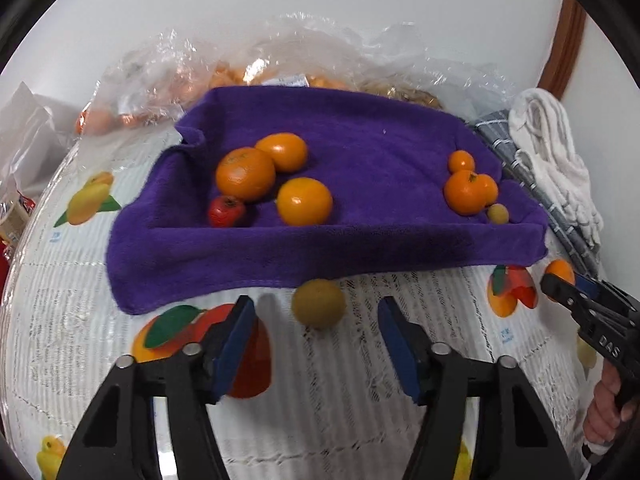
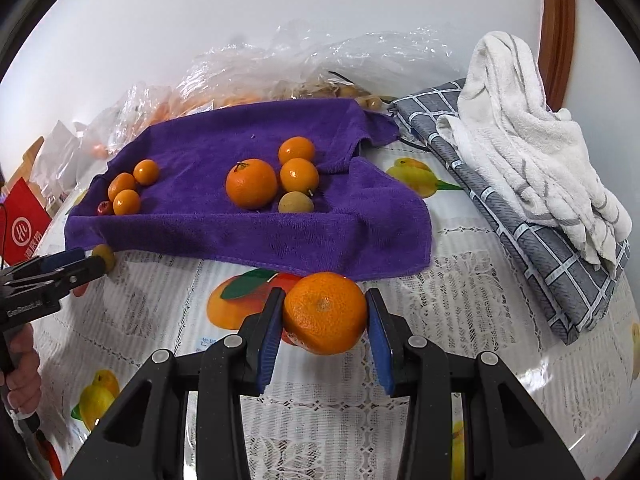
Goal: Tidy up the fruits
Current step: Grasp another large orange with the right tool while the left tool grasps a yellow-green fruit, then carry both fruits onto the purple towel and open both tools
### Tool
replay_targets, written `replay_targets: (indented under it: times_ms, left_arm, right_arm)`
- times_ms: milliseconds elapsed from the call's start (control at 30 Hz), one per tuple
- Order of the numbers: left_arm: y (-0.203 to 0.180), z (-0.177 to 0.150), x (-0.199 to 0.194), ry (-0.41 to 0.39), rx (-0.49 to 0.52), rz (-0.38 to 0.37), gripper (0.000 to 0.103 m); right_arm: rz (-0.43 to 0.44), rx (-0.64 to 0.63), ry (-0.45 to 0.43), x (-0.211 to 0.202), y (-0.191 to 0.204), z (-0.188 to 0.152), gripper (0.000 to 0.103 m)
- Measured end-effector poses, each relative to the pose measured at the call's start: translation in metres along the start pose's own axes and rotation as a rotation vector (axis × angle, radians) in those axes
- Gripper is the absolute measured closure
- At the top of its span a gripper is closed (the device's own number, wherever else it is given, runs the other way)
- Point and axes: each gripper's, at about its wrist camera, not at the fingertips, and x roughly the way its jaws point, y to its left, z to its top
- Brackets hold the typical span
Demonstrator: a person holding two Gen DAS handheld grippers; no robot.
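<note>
Purple towel (image 1: 360,152) lies spread on the worktop (image 1: 360,380) in the left wrist view, with large oranges (image 1: 245,173) and one small red fruit (image 1: 226,211) grouped at its left, and smaller oranges (image 1: 468,192) with a pale little fruit (image 1: 498,213) at its right. A yellow-green fruit (image 1: 319,303) sits on the fruit-print cloth just off the towel's near hem. The left hand-held gripper (image 1: 316,320) has its jaws apart either side of that fruit, the pads not pressing, so nothing is held. To take it well, I would slide forward until the pads face its widest part, then close gently so it cannot squirt out. It is near-round, with no clear long axis.

From the right wrist view, the right hand-held gripper (image 2: 325,314) is clamped on a big mandarin (image 2: 325,312), carried just short of the towel's front edge. Its flattened ends make the short axis run toward the camera, the pale navel facing us, and the pads bear on its rounded sides. Judging by the sorting, it belongs with the large oranges at the far left, and should be set down low so it does not roll.
</note>
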Motion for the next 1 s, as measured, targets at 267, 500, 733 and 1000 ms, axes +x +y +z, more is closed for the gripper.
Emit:
replay_targets:
  times_ms: [267, 500, 733, 1000]
  left_arm:
    - [-0.004, 0.001, -0.009, 0.003, 0.034, 0.048, 0.076]
    - [0.002, 0.014, -0.062, -0.072, 0.054, 0.111, 0.076]
    - [-0.011, 0.020, -0.092, -0.121, 0.068, 0.170, 0.076]
    - [-0.024, 0.021, -0.111, -0.112, 0.011, 0.166, 0.076]
  right_arm:
    - [0.019, -0.007, -0.006, -0.009, 0.004, 0.001, 0.063]
    - [0.014, -0.027, -0.043, -0.041, 0.011, 0.016, 0.063]
    - [0.010, -0.031, -0.079, -0.070, 0.017, 0.030, 0.063]
    - [0.044, -0.011, -0.127, -0.103, 0.023, 0.044, 0.063]
